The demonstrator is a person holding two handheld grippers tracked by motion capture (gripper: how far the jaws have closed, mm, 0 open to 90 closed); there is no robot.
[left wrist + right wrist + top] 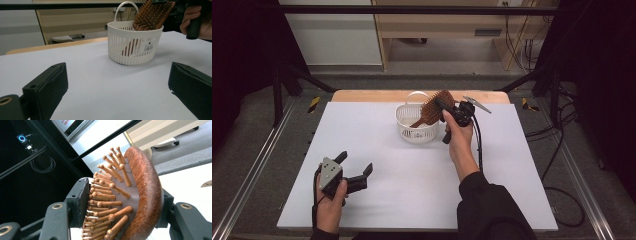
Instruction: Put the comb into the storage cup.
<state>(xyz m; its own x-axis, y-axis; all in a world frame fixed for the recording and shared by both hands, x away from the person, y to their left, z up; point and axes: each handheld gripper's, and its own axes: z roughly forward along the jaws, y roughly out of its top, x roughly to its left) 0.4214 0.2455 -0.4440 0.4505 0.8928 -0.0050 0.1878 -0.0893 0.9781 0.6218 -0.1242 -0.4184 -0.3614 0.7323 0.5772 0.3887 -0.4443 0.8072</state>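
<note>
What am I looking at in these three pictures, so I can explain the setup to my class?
A person sits at a white table holding a hand-held claw in each hand. One picture looks down from above; the other two come from cameras riding on each claw. On the table stands a white slotted plastic basket with a handle. The right claw has its jaws around the head of a brown wooden paddle hairbrush, whose handle is down in the basket. The left claw rests open, empty.
</note>
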